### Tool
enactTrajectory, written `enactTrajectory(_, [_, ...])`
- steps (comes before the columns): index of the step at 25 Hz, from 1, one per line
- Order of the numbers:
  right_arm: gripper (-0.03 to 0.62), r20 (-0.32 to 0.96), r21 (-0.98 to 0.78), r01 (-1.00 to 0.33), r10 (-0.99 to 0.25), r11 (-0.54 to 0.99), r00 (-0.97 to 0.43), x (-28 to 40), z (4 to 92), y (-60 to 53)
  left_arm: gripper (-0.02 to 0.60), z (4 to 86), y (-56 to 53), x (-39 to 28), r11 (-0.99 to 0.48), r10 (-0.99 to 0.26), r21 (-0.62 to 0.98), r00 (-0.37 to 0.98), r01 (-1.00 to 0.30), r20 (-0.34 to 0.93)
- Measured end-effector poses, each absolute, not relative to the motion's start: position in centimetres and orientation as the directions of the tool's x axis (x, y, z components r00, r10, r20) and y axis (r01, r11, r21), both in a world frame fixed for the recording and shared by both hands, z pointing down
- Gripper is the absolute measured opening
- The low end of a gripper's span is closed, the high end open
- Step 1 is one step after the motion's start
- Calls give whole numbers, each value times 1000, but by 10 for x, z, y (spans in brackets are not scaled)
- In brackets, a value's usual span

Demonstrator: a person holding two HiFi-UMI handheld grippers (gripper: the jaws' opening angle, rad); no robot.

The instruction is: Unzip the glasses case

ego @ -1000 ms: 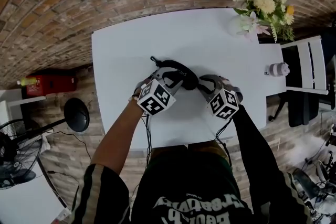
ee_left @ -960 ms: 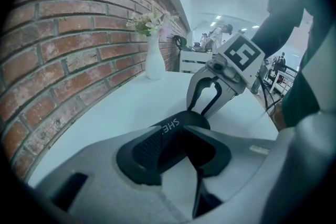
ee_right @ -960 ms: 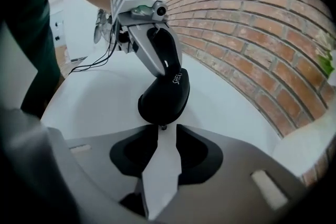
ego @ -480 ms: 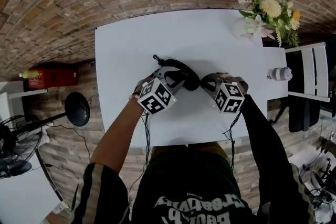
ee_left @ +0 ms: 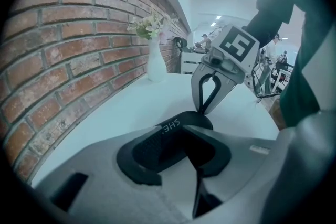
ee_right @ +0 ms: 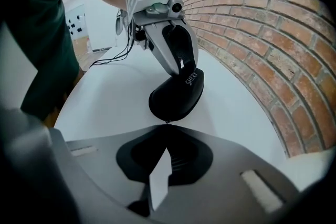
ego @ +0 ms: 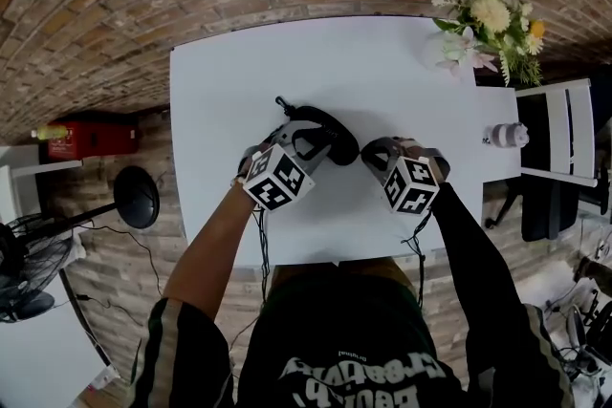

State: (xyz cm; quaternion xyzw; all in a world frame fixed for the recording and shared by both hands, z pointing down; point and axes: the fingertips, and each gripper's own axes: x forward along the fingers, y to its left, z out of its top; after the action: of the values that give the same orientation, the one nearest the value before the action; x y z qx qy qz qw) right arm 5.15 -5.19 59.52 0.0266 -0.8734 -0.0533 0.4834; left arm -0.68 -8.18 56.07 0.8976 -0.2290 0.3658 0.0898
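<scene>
closest in, the right gripper [ee_right: 167,131] has its jaws pressed fully together, tips right at the near end of the black glasses case [ee_right: 176,96]. a tiny tab [ee_right: 167,123] sits at that spot, possibly the zip pull, though it is too small to be sure. the left gripper [ee_left: 181,149] is clamped across the case's other end, a pad on each side. the case lies flat on the white table [ego: 249,81]. farther off, a vase of flowers [ego: 488,24] stands at the table's corner against the brick wall [ee_left: 63,34].
</scene>
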Motion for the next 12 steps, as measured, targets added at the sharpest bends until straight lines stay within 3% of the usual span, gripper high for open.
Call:
enactTrajectory(5, [12, 835, 112, -110, -153, 988, -529, 40, 588, -34, 103, 553, -74, -14, -844, -420, -53, 598, -533, 682])
enactTrajectory(12, [12, 820, 75, -197, -172, 978, -546, -1, 584, 3, 109, 543, -66, -26, -760, -474, 31, 586, -649, 657])
